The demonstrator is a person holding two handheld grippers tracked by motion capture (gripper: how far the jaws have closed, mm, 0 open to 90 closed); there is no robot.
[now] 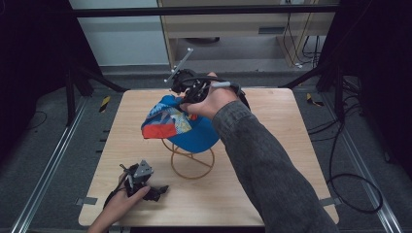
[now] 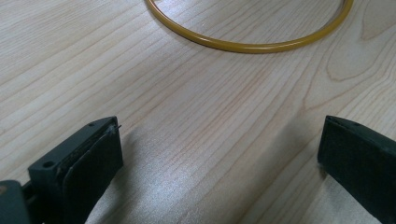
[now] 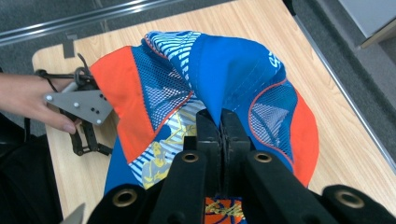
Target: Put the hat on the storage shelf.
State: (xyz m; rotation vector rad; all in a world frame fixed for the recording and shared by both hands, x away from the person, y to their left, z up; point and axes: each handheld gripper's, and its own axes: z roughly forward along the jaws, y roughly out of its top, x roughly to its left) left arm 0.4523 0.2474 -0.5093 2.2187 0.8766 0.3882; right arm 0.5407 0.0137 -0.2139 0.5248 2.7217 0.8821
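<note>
A blue, orange and patterned cap (image 1: 180, 125) sits over a yellow wire stand (image 1: 192, 162) in the middle of the wooden table (image 1: 272, 116). My right gripper (image 1: 187, 99) is at the cap's far top side, shut on a fold of its blue cloth. In the right gripper view the jaws meet on the cap (image 3: 224, 79), with the right gripper (image 3: 222, 122) pinching the fabric. My left gripper (image 1: 158, 190) rests on the table near the front left, open, nothing between its jaws. In the left gripper view the left gripper (image 2: 219, 154) faces the stand's yellow base ring (image 2: 252, 46).
Dark frame legs (image 1: 73, 92) and cables (image 1: 350, 179) stand around the table on the grey floor. A metal rail (image 1: 48, 160) runs along the table's left side. Bare wood lies to the right of the stand.
</note>
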